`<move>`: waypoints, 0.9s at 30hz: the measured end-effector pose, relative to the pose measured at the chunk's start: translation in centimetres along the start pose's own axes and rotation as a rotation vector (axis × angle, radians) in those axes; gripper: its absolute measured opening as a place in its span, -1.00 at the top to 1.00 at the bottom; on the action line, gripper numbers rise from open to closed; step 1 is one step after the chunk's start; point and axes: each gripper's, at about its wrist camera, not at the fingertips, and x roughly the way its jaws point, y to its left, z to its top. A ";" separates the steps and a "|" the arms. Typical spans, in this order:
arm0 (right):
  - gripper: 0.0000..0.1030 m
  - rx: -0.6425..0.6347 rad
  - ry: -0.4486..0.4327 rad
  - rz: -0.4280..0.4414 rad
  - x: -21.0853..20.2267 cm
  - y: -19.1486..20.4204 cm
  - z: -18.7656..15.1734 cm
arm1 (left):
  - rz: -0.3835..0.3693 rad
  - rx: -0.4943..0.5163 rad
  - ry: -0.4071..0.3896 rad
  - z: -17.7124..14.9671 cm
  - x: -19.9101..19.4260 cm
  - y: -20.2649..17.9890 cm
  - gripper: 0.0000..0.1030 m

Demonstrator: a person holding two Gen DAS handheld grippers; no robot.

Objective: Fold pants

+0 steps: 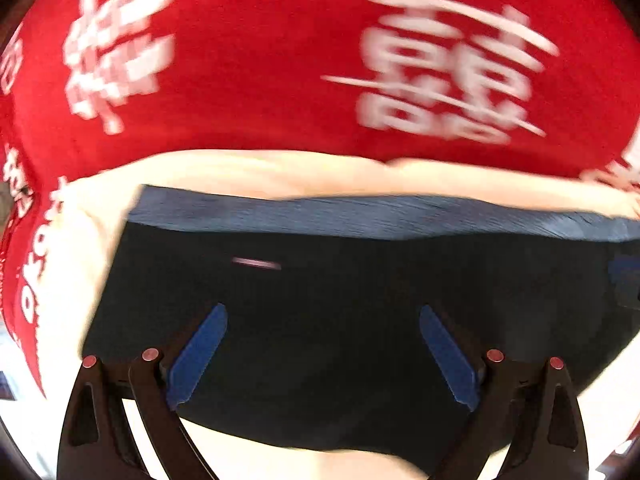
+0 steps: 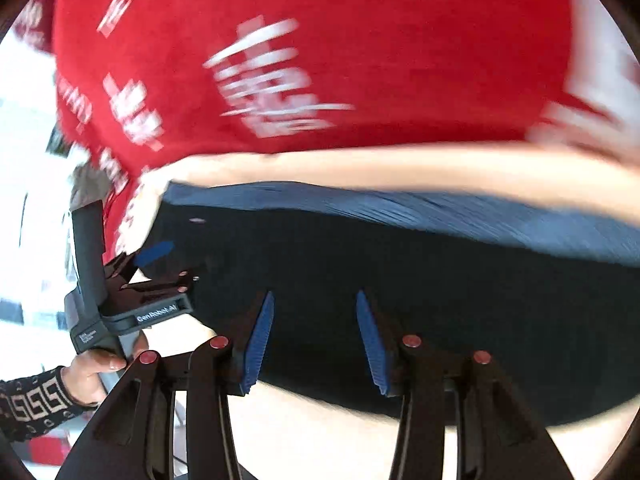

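Dark navy pants [image 1: 320, 288] lie folded on a cream surface, with a lighter blue ribbed band [image 1: 360, 212] along their far edge. My left gripper [image 1: 322, 320] is open, its blue pads spread wide just above the pants' near part, holding nothing. In the right wrist view the same pants [image 2: 440, 288] fill the middle. My right gripper [image 2: 314, 304] is open over their near edge and empty. The left gripper [image 2: 152, 254] shows at the pants' left end, held by a hand [image 2: 100, 364]. Both views are motion-blurred.
A red cloth with white characters [image 1: 260, 60] covers the far side, also in the right wrist view [image 2: 320, 60]. A cream sheet [image 1: 240, 172] lies under the pants. Bright white area lies at the left of the right wrist view [image 2: 28, 200].
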 end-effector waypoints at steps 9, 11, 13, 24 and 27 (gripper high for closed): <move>0.08 -0.223 0.156 0.123 14.9 14.2 10.8 | 0.007 -0.210 0.066 -3.2 3.8 13.5 -0.90; 0.08 -0.256 0.189 0.113 18.3 16.2 11.9 | -0.038 -0.230 0.042 -4.0 3.7 14.4 -0.90; 0.08 -0.303 0.224 0.083 21.3 17.9 12.5 | -0.044 -0.214 0.023 -4.2 3.9 14.3 -0.90; 0.81 -0.409 0.358 0.048 27.5 22.6 14.6 | -0.084 -0.229 -0.055 -6.9 3.0 16.7 -0.90; 0.84 -0.449 0.366 0.046 27.0 23.8 14.5 | -0.091 -0.270 -0.060 -7.8 2.5 17.9 -0.90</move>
